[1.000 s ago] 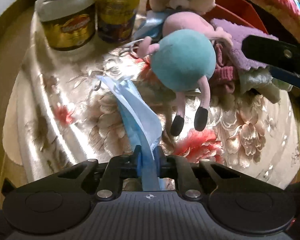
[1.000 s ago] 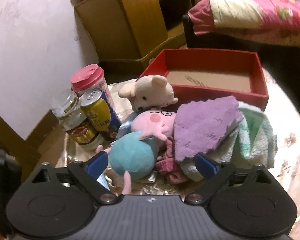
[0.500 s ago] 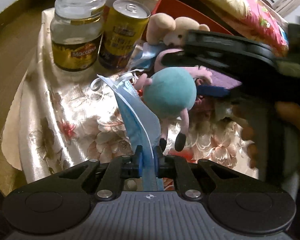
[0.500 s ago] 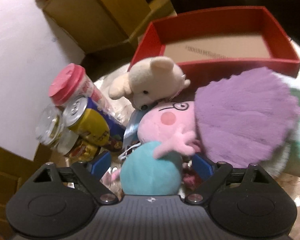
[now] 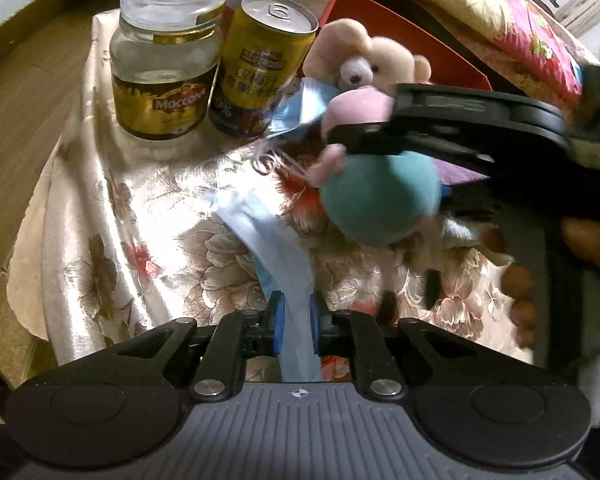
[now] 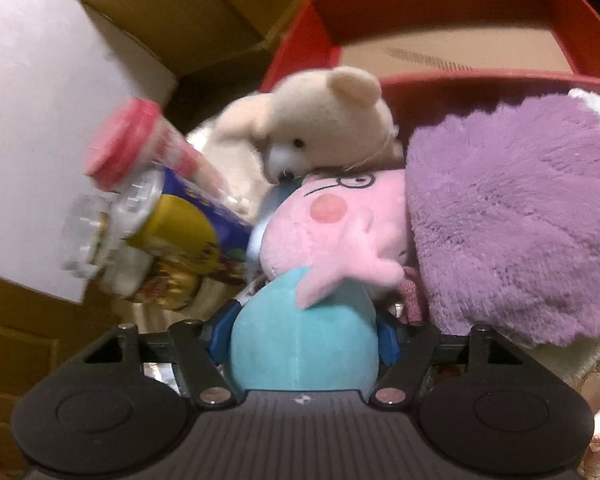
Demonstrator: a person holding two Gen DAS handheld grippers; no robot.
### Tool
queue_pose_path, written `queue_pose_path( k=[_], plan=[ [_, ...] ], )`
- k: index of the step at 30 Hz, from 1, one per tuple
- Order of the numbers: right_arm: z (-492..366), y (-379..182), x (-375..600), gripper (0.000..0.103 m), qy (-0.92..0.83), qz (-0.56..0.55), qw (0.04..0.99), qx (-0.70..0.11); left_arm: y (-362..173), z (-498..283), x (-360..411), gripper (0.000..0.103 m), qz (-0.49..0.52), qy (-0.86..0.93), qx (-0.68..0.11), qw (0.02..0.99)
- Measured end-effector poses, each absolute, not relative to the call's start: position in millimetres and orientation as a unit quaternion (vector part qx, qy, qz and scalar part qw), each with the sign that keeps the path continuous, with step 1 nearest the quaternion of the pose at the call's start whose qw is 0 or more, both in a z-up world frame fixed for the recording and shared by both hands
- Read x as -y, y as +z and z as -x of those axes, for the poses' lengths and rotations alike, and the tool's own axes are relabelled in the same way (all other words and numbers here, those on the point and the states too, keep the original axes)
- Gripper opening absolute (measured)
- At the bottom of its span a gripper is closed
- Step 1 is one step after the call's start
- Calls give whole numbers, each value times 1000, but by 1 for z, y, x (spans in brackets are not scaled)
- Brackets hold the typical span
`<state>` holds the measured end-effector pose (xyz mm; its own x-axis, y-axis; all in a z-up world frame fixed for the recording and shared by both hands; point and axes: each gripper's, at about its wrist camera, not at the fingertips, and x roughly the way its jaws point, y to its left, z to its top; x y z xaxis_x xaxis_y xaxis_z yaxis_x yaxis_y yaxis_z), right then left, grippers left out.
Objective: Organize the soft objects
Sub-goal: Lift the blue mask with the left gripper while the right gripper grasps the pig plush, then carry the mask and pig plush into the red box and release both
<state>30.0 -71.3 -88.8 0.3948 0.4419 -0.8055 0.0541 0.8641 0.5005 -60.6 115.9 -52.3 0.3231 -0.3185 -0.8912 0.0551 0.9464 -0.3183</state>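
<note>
Pig plush (image 6: 324, 240), pink head, teal body — we find it on the floral cloth (image 5: 112, 208), between the right gripper (image 6: 302, 330) pads, which have just been closing and now press its teal belly on both sides. In the left wrist view the plush (image 5: 380, 196) looks raised off the cloth, legs dangling and blurred.

Cream bear (image 6: 324, 128) — its muzzle touches the pig's head. Purple cloth (image 6: 512, 216) just beside the pig, over paler fabric. Red box (image 6: 452, 20) behind the pile, cardboard floor bare.

Face mask (image 5: 284, 264), blue — we hold it in the left gripper (image 5: 296, 320), jaws nearly together, pinching it.

Second mask (image 5: 304, 100) under the pig's head. Glass jar (image 5: 168, 52), yellow can (image 5: 260, 64), pink-lidded tub (image 6: 124, 140) stand together beside the plushes.
</note>
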Motion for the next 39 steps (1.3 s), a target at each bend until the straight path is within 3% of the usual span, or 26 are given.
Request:
queue_pose_path(
  k=[12,14,17,18,19,20,22,23,24,25,27,39],
  plan=[
    [28,-27,131,40,184,-312,806,-468,-61,53,-104,13,100,-111,-575,805],
    [35,-18,139,40,194,-323,808,-453,-67,45,-98,21,96,-102,-578,804],
    [41,-9,149,40,226,-367,798,-422,-81,33,-85,58,77,-80,-589,800],
    [43,-4,152,40,234,-378,796,-411,-87,30,-83,75,65,-69,-597,797],
    [45,2,154,40,244,-382,798,-397,-93,29,-83,76,56,-58,-601,795],
    [48,7,155,40,254,-383,800,-386,-94,28,-80,76,49,-52,-598,798],
    [56,19,160,40,280,-390,798,-364,-92,28,-74,39,42,-64,-591,803],
    [57,22,160,40,288,-392,798,-356,-91,28,-73,37,42,-63,-590,804],
    [59,25,161,40,290,-393,799,-350,-91,27,-75,22,52,-68,-592,801],
    [60,27,163,40,290,-390,804,-343,-91,27,-77,13,70,-78,-598,794],
    [62,29,166,40,285,-382,813,-334,-88,28,-82,8,100,-99,-603,785],
    [66,29,191,40,249,-406,822,-311,-34,38,-96,6,199,-171,-533,805]
  ],
)
